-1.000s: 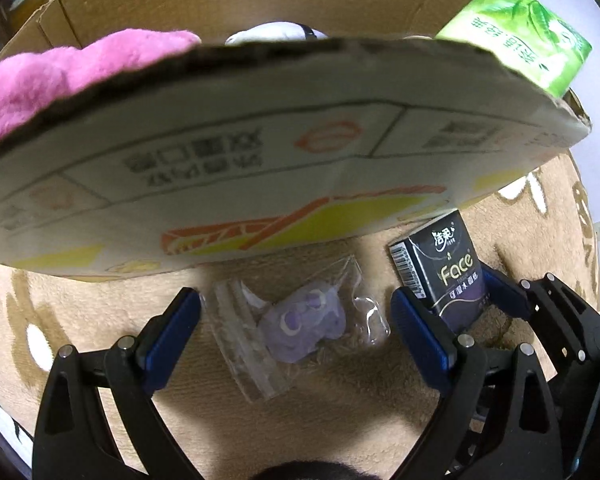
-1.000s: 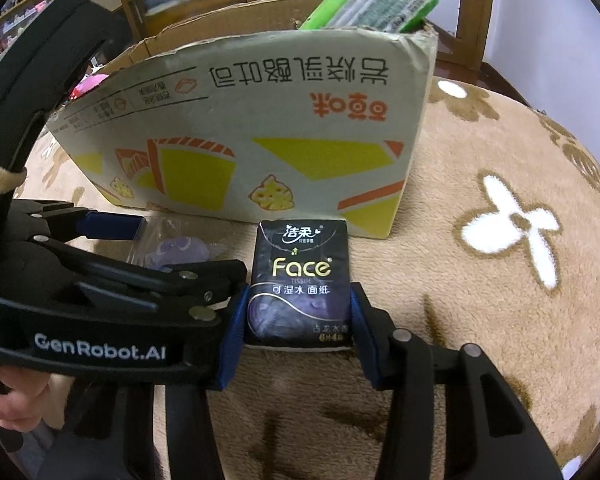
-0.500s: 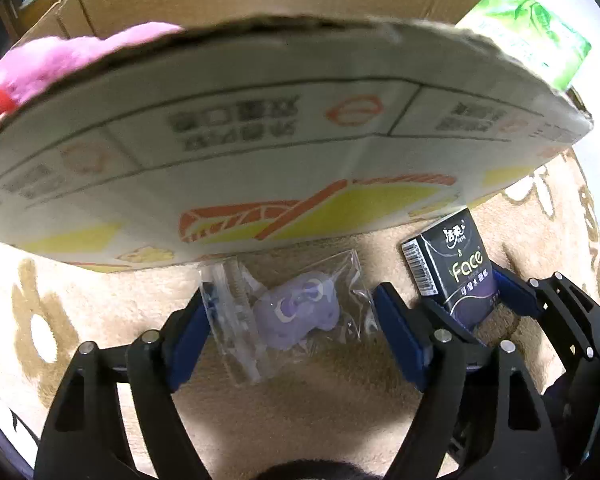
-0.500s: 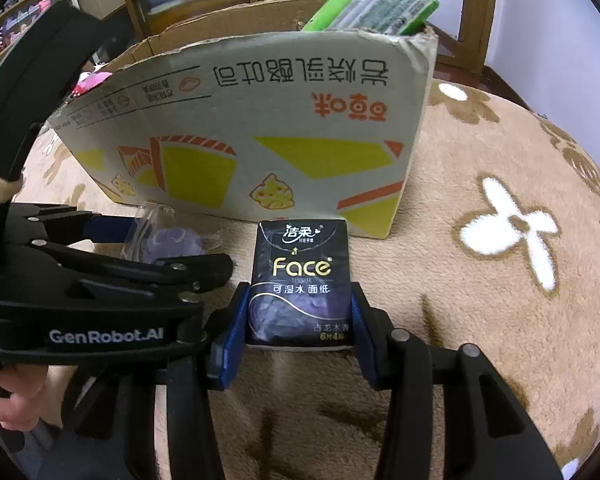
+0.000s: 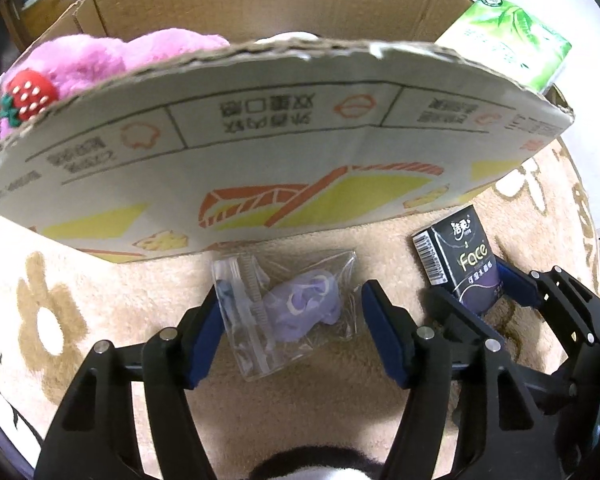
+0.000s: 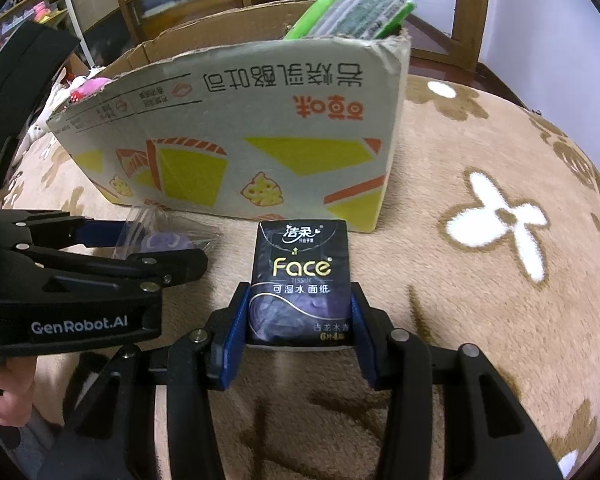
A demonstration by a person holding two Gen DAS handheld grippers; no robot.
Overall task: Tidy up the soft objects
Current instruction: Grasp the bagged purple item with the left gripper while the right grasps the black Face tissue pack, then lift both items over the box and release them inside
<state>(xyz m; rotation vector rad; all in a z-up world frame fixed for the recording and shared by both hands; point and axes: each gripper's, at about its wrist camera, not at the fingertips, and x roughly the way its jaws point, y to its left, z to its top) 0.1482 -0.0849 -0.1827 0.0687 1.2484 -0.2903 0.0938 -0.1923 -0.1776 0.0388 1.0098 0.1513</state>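
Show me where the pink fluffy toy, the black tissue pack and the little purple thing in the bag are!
pink plush toy (image 5: 112, 58): left wrist view, on its fluffy body inside the box.
black tissue pack (image 6: 300, 280): right wrist view, on its front label.
purple item in the clear bag (image 5: 304, 306): left wrist view, on its middle.

My view: both grippers (image 6: 298, 332) black plastic, blue pads (image 6: 234, 344), silver screws, white "GenRobot.AI" lettering (image 6: 79, 325).

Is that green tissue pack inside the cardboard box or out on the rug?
Inside. The green tissue pack pokes up above the cardboard box at its corner, tilted, its lower part hidden behind the wall.
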